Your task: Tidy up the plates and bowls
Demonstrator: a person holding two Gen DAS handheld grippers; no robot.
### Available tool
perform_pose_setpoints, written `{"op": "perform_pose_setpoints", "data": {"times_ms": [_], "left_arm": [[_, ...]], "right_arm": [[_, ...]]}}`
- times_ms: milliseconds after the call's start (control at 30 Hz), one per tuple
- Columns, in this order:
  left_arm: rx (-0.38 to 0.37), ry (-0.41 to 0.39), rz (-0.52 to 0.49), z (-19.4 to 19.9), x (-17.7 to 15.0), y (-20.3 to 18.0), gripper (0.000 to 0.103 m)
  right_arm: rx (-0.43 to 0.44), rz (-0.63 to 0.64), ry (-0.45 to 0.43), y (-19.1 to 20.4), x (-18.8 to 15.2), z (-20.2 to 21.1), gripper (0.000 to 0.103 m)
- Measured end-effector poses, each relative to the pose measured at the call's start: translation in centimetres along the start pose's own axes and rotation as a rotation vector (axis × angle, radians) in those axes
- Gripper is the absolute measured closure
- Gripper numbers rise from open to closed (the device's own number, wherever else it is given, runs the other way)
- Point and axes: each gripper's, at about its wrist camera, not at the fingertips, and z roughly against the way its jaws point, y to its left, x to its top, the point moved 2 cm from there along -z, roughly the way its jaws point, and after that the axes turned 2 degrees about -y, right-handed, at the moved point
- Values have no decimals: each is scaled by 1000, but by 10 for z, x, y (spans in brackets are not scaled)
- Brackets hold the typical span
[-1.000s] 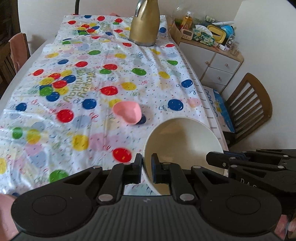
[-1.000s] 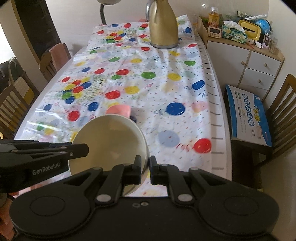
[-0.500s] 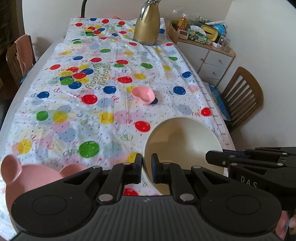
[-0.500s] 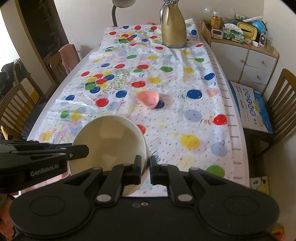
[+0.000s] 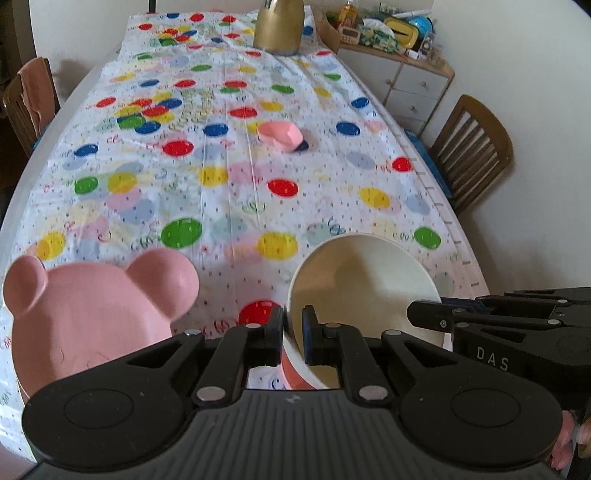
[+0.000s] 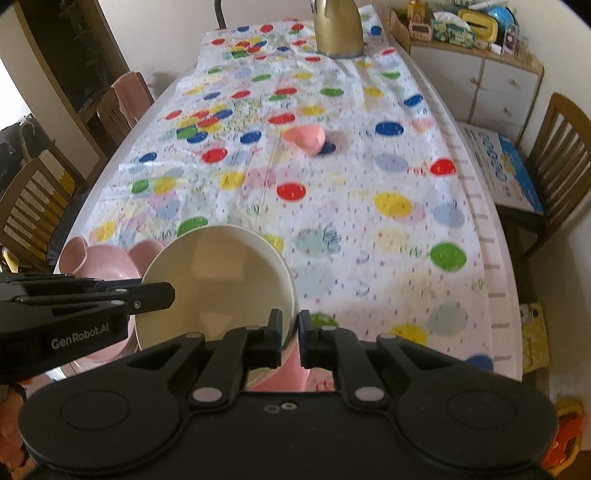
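A cream bowl point(image 5: 369, 288) point(image 6: 218, 284) hangs above the near end of the table, carried by both grippers. My left gripper point(image 5: 293, 328) is shut on its left rim; my right gripper point(image 6: 290, 332) is shut on its right rim. Left of the bowl, a pink bear-eared plate point(image 5: 88, 314) point(image 6: 103, 266) lies on the table's near left corner. Something else pink point(image 5: 291, 374) shows just under the bowl, mostly hidden. Farther up the table sits a small pink heart-shaped bowl point(image 5: 280, 134) point(image 6: 306, 138).
The table point(image 5: 55, 122) wears a balloon-print cloth point(image 5: 229, 177). A gold jug point(image 5: 280, 26) stands at its far end. A white cabinet point(image 6: 491, 88) with clutter on top and wooden chairs point(image 5: 472, 147) line the right side; more chairs point(image 6: 33, 199) stand on the left.
Both grippers have drawn back toward the table's near end with the cream bowl. The heart-shaped bowl now looks farther off, and the bear-eared plate has come into view.
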Motion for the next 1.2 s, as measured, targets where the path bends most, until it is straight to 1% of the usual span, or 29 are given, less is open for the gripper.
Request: {"op": "perform_pose_setpoints", "data": {"times_ms": [133,233,567,967,1133,1200], "left_arm": [[-5,22,1,-6,-9,1,93],[-8,23,-1,-10,-11,0,93],[-10,60,-11,-23,-16,-4,93],[-6,91,-10,-31,-17,-1,93],[-13,97,-1,-33,-17,1,93],[-15,87,1,-31,-17,1,93]], "right_arm": [[-8,-12,12,-1,-9,-4,96],[-8,-26,15,-4,-13,-7,96],[-18,-43,42,-10,-18,-16,96],[-11,-59,74,-13,-20,-26,96],[2,-73,78,-13,-19,-27,92],[6,-72,76,-13,-18,-27,88]]}}
